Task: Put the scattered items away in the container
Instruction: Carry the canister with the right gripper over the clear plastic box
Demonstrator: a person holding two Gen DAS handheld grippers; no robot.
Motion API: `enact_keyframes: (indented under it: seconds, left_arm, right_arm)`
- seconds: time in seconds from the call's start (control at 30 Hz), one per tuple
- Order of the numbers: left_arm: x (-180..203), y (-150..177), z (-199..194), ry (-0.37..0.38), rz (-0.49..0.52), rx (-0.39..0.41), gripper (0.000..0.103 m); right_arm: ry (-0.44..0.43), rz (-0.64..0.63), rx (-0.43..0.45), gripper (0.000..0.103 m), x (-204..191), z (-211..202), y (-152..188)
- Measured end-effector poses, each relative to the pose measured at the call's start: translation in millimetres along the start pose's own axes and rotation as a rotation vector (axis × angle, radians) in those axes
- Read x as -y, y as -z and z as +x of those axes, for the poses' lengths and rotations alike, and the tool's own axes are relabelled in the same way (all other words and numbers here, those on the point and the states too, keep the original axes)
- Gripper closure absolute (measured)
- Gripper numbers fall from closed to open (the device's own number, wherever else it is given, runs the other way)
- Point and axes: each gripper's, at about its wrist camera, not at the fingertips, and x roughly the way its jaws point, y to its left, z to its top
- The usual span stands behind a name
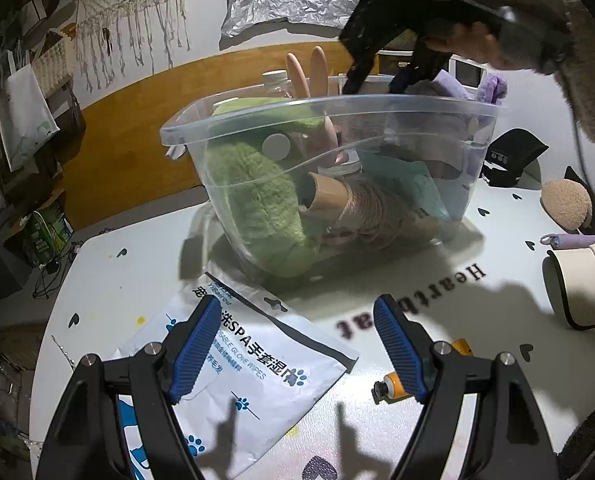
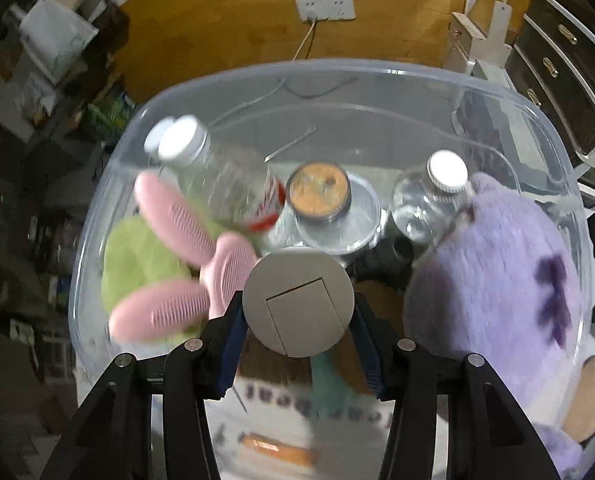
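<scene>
Over container — right tongs clamp cap.

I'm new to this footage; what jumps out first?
The clear plastic bin mid-table, crammed with a green plush and a purple plush. Over it, the right gripper pinches a round grey cap. Nearer, the open left gripper hovers by a white wipes pack.

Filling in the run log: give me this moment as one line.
right gripper: shut on round grey flip-top cap, over clear plastic bin | left gripper: open, above white wipes pouch
</scene>
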Motion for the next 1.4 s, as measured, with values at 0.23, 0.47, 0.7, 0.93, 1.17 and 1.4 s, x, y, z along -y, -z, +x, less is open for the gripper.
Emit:
enact_keyframes:
  seconds: [0.23,0.47,0.7,0.93,1.17,1.4]
  left_arm:
    - [2,0,0,0.005,0.0,-0.002,0.024]
    - [1,0,-1,0.0,-0.002,0.0,0.024]
    - [-6,3,2,-0.008,-0.018,-0.013,0.024]
    - [-3,1,2,0.002,-0.009,-0.004,0.024]
    - [2,1,1,0.014,-0.001,-0.005,0.024]
    - [-2,2,3,0.009,-0.019,-0.014,0.024]
  right_arm:
    - [-0.054,-0.022,-0.091,0.052,2,1,4]
    - [-0.132,0.03,-0.14,0.052,6,16,3]
    - [-0.069,-0.039,-0.041,0.052,3,17,14]
    - [0.015,-0.319,0.055,0.052,-21,14,31]
    - [0.034,-0.434,-0.078,0.053,-26,33,16]
    - [-0.057,-0.437,-0.184,0.037,-29,29,10]
